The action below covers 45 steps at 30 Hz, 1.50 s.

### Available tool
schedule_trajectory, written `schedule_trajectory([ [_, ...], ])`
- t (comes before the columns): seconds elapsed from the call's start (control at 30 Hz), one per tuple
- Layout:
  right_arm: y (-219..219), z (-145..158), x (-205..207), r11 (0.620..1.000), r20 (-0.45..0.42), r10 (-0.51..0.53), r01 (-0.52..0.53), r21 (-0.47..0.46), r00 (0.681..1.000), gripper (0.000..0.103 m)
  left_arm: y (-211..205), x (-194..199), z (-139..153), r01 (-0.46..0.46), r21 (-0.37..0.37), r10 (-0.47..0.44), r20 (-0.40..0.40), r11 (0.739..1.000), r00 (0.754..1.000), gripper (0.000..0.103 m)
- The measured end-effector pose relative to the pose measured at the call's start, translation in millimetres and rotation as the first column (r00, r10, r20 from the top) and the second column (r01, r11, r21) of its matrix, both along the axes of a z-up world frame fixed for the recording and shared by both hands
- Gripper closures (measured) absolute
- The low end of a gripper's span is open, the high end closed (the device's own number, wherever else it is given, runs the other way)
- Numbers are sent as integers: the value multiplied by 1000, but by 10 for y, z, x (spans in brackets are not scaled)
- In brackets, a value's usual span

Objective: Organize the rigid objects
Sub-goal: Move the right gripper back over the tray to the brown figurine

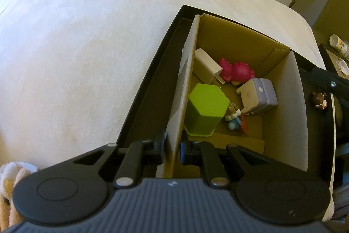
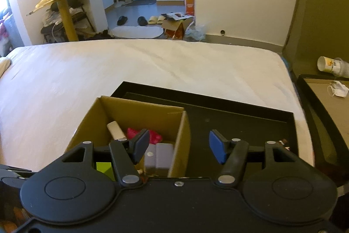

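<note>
The left gripper (image 1: 172, 151) clamped the cardboard box (image 1: 281, 115) wall, steadying it on the black tray (image 1: 148, 102); the right gripper (image 2: 179, 146) hovered released, toward the small figurine (image 1: 319, 100) at three o'clock.

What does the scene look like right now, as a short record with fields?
surface: white bed
tray: black tray lying on the bed
box: cardboard box standing in the tray
box contents: green block, white charger, pink toy, grey case, small figure
outside box: brown figurine in the tray
left hand-held gripper: shut on the box wall
right hand-held gripper: open, holding nothing
</note>
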State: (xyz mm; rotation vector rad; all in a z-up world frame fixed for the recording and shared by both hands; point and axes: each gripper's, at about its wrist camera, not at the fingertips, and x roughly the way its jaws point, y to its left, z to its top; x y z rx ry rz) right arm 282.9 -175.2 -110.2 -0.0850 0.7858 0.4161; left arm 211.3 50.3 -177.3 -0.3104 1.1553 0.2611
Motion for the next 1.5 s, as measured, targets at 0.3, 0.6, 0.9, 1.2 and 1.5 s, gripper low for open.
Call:
schedule_trajectory([
  [0.3,-191,-89,-7,998,-3,-60,60,7,998,42,-73,30,-9,13,40,-12,-14,999,1000,91],
  [0.6,-362,-198,-1,996,1,-84,84,6,996,42,-157,85,-5,23,97,-18,-43,995,999,91],
  [0.9,-511,-348,59,993,-4,-118,118,17,993,41,-239,138,22,15,135,-6,-70,991,998,91],
  [1.2,-685,-504,123,987,-8,-159,160,30,987,29,-347,198,21,0,183,18,-95,983,995,89],
  [1.5,-839,-680,174,976,6,-211,210,47,977,22,-419,248,12,0,212,28,-130,977,991,89],
])
